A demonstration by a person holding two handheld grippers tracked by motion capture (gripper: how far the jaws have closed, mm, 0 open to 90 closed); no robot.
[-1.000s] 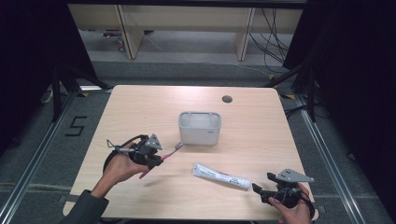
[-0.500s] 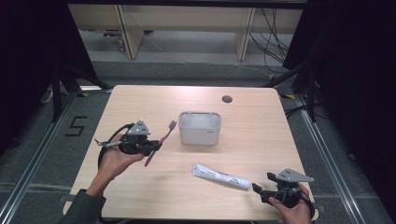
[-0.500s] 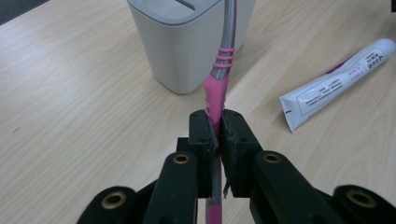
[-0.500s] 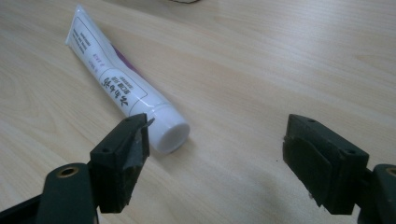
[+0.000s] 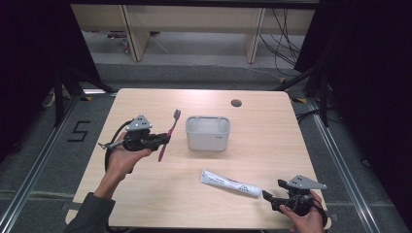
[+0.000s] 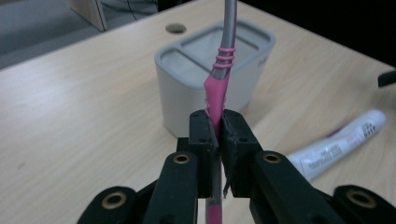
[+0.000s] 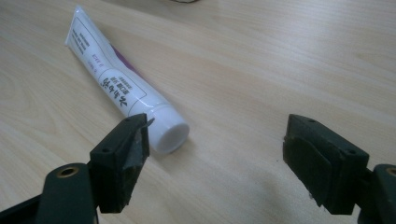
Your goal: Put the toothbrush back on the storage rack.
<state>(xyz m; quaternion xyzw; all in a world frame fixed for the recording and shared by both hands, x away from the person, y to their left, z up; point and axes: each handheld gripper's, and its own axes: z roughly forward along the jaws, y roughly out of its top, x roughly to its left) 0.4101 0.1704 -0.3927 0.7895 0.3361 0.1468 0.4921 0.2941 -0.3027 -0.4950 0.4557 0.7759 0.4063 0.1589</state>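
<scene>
Clamping the pink toothbrush (image 5: 167, 134) mid-handle, left gripper (image 5: 163, 139) holds it above the table (image 5: 145, 194), head tilted up, left of the grey holder (image 5: 208, 132); toothpaste tube (image 5: 231, 183) lies flat; right gripper (image 5: 268, 198) jaws spread wide, empty, beside the tube's cap

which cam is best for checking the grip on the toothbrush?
Left gripper view: the left gripper is shut on the pink toothbrush handle, close up, in front of the holder. High view shows the whole toothbrush tilted, bristles up, grip small.
</scene>
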